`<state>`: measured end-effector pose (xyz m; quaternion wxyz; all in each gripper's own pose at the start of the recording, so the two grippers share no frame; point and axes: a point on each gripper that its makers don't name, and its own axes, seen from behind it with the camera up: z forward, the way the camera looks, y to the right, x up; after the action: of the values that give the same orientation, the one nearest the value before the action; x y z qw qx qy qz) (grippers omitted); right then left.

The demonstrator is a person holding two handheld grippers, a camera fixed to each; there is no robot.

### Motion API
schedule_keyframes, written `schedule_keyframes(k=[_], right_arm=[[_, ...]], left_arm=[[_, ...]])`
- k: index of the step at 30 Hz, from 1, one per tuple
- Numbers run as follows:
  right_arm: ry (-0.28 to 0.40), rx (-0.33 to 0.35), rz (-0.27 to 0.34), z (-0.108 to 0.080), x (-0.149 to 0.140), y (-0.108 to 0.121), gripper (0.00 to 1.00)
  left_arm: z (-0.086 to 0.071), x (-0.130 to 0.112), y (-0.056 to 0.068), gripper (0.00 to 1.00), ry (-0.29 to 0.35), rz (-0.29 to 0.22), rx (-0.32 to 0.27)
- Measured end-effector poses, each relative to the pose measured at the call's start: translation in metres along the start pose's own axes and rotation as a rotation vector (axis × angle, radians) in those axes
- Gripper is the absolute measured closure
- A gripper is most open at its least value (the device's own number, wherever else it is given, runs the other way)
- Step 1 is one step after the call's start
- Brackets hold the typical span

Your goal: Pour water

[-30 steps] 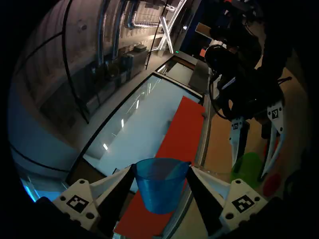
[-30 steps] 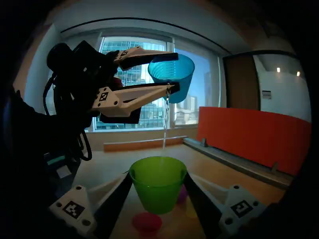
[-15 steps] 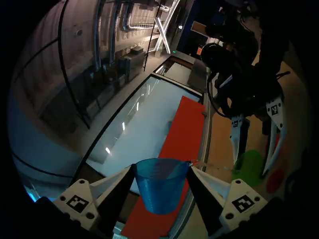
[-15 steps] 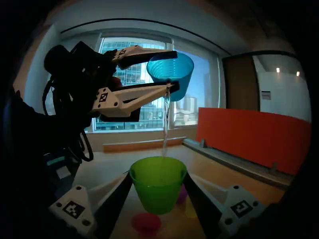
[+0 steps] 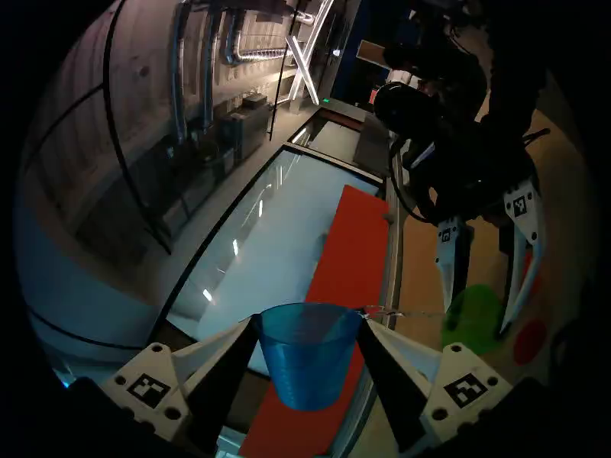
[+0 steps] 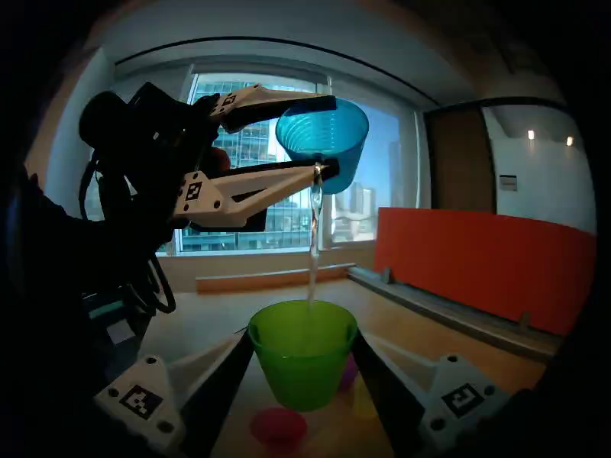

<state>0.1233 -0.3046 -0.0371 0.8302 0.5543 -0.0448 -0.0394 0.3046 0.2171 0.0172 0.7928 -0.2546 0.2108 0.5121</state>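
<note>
Spilling from blue cup, water enters green cup.

We see the tipped cup in the left gripper, directly above the upright cup in the right gripper. A water stream joins them. The table lies below, the window behind and the partition to the right.

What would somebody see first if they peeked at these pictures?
First, the thin stream of water in the middle of the right gripper view, falling from the tipped blue cup that the left tongs hold up high against the bright window. It lands in the green cup just below, pinched in the right tongs. A long orange panel stands at the right.
</note>
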Motion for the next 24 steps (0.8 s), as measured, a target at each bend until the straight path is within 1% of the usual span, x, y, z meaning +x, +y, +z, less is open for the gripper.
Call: schedule_keyframes(k=[14,24], right_arm=[[0.004,-0.005,-0.002,-0.0023,0.0012,0.0017,0.09],[0.006,-0.009,-0.005,-0.0026,0.003,0.0023,0.09]], left_arm=[[-0.001,0.0041,-0.002,0.11,0.005,0.039,-0.001],[-0.0016,0.005,-0.0005,0.11,0.006,0.07,0.0]])
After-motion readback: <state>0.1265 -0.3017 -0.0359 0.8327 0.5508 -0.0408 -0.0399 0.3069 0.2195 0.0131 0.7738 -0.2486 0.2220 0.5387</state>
